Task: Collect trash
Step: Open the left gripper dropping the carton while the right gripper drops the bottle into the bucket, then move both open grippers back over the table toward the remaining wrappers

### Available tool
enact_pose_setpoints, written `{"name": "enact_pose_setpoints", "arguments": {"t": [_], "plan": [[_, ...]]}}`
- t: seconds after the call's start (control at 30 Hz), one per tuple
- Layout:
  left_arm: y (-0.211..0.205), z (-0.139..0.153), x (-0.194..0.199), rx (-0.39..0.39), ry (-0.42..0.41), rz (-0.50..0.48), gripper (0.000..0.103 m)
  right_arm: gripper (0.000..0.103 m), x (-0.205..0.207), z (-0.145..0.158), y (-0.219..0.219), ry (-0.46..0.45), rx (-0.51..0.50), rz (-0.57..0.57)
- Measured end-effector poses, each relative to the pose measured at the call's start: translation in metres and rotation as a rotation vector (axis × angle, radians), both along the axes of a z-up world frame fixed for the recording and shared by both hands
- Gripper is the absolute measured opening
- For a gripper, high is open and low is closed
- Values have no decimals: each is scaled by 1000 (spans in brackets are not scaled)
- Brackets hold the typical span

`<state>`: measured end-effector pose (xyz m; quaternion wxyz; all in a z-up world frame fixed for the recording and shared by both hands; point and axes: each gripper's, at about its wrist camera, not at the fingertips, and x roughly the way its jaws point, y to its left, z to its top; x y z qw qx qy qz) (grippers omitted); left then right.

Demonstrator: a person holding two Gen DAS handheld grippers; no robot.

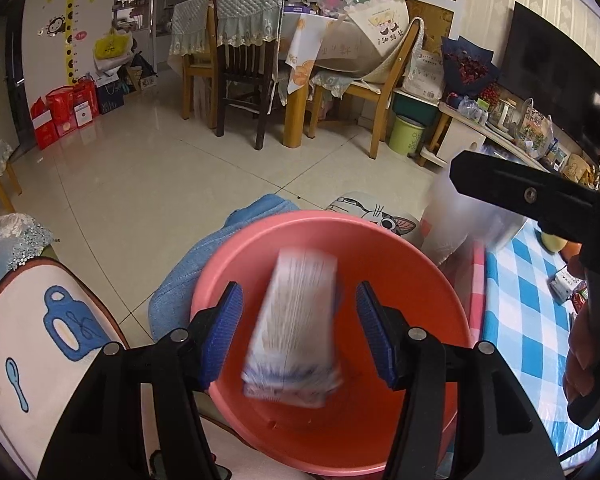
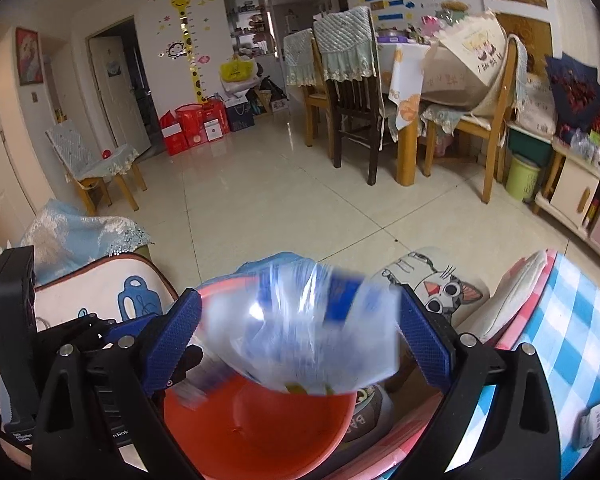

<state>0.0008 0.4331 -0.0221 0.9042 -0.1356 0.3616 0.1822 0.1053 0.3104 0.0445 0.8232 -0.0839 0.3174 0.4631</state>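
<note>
Left tool [image 1: 299,332] gapes wide, its blurred tissue pack [image 1: 294,328] loose between the pads, long axis 12-to-6, above the pink basin [image 1: 432,280]. Right tool [image 2: 300,332] brackets a clear plastic bag [image 2: 300,324] at the basin's 12 o'clock rim; contact is too blurred to call.

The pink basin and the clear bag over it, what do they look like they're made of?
The pink basin looks like moulded plastic: smooth, one colour, a faint sheen on the inner wall. The clear bag between the right gripper's jaws looks like thin glossy plastic film: see-through, crinkled, with a bright highlight. Motion blur leaves its blue printing unreadable.
</note>
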Motion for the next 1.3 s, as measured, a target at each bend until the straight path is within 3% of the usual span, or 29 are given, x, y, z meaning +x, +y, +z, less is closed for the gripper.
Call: {"name": "enact_pose_setpoints", "arguments": {"t": [0.57,0.67,0.83,0.93,1.3], "plan": [[-13,20,-6,47,-13,5,60,96,-9,15,-25,-17,33,-23],[-18,30,-10,66,-25,11,69,96,-13,21,-33,-21,43,-30],[-27,47,-16,108,-35,7,72,97,-21,34,-50,-28,58,-39],[-33,58,-20,120,-53,5,82,97,-27,43,-61,-42,66,-46],[-69,94,-27,159,-91,-39,84,98,-48,71,-129,-96,96,-130]]}}
